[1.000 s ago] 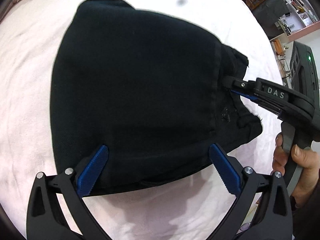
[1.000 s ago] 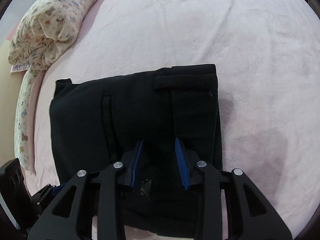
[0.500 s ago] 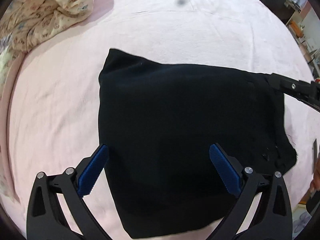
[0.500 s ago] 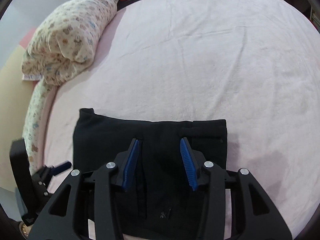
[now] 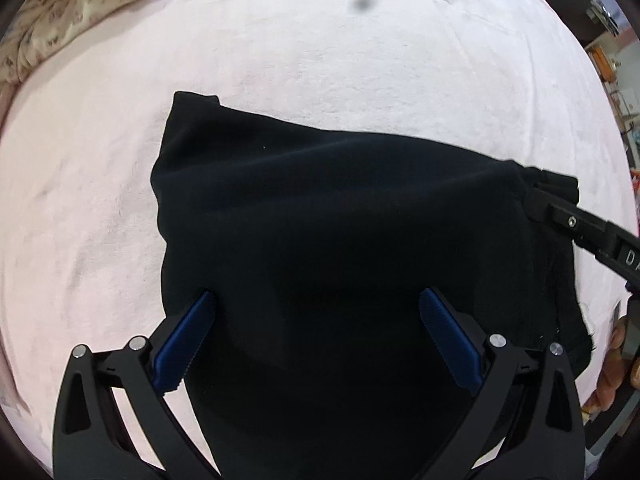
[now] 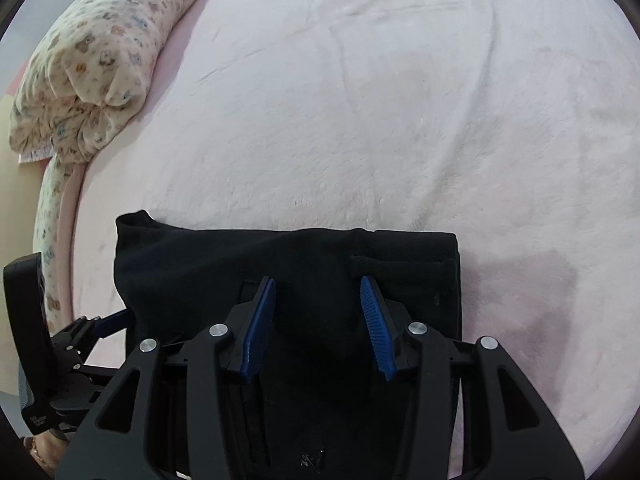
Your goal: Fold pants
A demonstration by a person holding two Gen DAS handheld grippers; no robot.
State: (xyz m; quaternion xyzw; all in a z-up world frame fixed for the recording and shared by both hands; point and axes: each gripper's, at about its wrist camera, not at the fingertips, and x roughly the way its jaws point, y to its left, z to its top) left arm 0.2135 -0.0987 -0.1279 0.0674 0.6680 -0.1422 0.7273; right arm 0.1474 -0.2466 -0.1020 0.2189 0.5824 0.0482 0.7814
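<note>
The black pants [image 5: 340, 232] lie folded into a compact rectangle on the pink bed [image 5: 320, 52]. My left gripper [image 5: 316, 304] is open, its blue pads wide apart just above the near part of the pants, holding nothing. My right gripper [image 6: 318, 292] is open with a narrower gap, over the waistband end of the pants [image 6: 304, 256]. Its black arm [image 5: 580, 228] shows at the right edge of the left wrist view. The left gripper's body [image 6: 52, 352] shows at the lower left of the right wrist view.
A floral-print pillow or rolled quilt [image 6: 92, 64] lies at the far left of the bed and shows in the left wrist view [image 5: 76, 12]. Pink blanket [image 6: 400, 120] stretches beyond and right of the pants. Furniture [image 5: 600, 8] stands past the bed's right edge.
Both grippers have drawn back and lifted away from the pants, so more bed shows. The right gripper's jaws have widened slightly. The pants lie flat, unchanged in shape.
</note>
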